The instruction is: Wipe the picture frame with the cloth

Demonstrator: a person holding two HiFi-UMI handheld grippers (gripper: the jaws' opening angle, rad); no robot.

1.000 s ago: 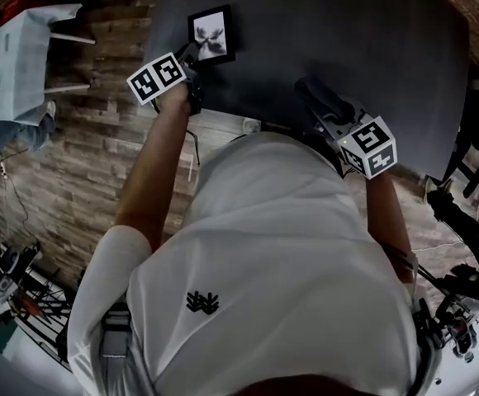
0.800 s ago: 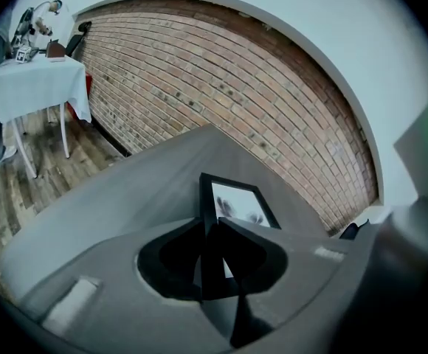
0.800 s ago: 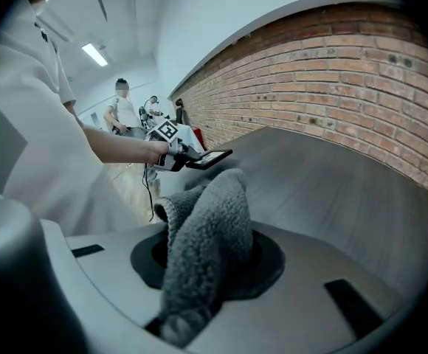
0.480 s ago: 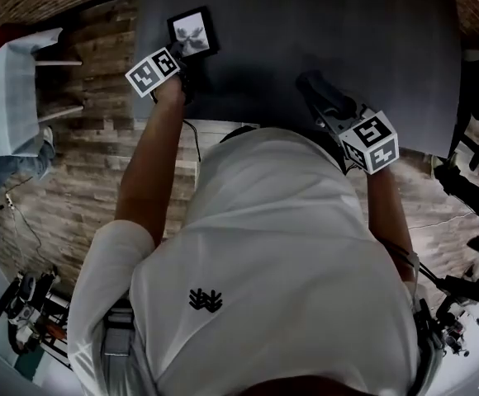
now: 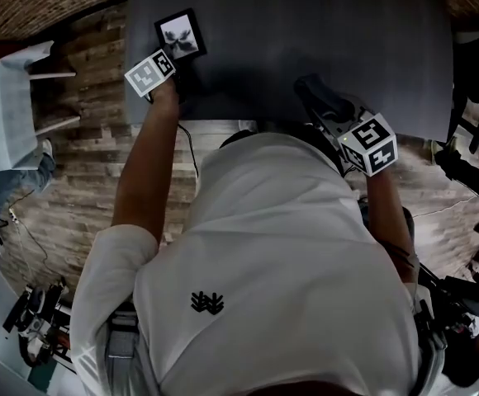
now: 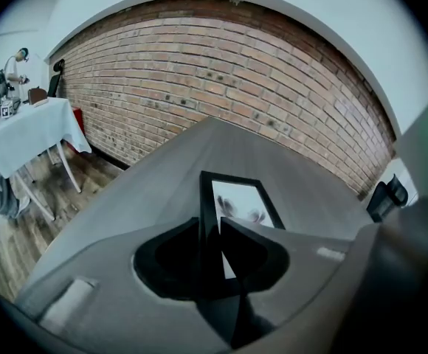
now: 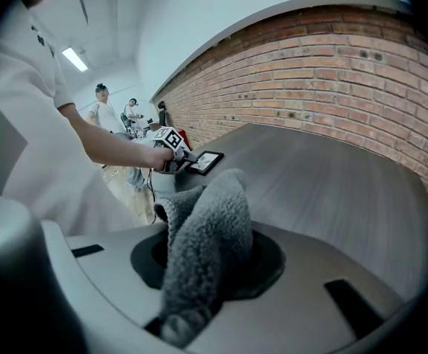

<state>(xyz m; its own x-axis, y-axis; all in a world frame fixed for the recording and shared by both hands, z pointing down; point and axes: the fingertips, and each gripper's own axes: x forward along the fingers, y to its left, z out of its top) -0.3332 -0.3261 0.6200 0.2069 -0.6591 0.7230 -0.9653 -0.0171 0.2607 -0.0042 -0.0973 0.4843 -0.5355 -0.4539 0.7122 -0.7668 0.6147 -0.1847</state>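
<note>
Fluffy grey cloth (image 7: pixel 206 242); flat rectangular black-rimmed picture frame (image 5: pixel 179 35).

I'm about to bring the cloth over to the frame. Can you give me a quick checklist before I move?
1. Cloth held: ok. The right hand-held gripper is shut on the cloth.
2. Picture frame down on the table, picture side up: ok.
3. Frame steadied: cannot tell. The left hand-held gripper has the frame's near edge between its jaws, which have just been opening.
4. Cloth touching the frame: not ok. They are still apart.
</note>
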